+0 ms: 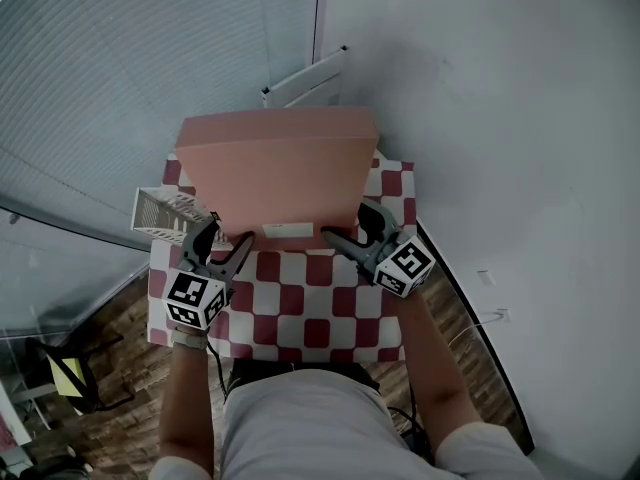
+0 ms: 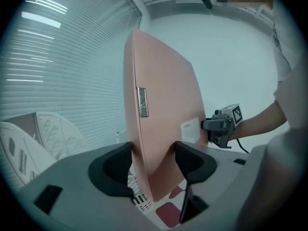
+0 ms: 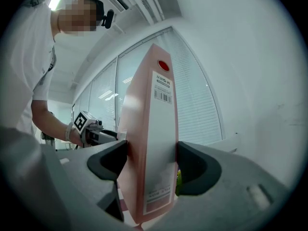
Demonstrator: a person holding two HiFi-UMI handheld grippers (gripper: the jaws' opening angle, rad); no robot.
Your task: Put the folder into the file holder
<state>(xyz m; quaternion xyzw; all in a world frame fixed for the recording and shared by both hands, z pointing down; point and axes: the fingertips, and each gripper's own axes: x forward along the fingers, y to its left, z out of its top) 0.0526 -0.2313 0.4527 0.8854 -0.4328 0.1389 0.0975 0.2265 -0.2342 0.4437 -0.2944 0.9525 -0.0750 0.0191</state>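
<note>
A pink box folder (image 1: 275,173) is held up over the checkered table (image 1: 310,308), its broad face tilted toward me. My left gripper (image 1: 225,238) is shut on the folder's lower left edge; in the left gripper view both pads press the folder (image 2: 163,109) at the gripper (image 2: 153,160). My right gripper (image 1: 352,226) is shut on the lower right, clamping the labelled spine (image 3: 154,143) between its pads (image 3: 151,162). The white mesh file holder (image 1: 165,211) stands at the table's left edge, just left of the folder, and shows beyond the left jaw (image 2: 29,138).
The small table has a red-and-white checkered cloth and stands in a corner. Window blinds (image 1: 120,78) run along the left and a white wall (image 1: 500,118) along the right. A white panel (image 1: 305,78) leans behind the table. A dark chair (image 1: 70,373) stands on the wooden floor at lower left.
</note>
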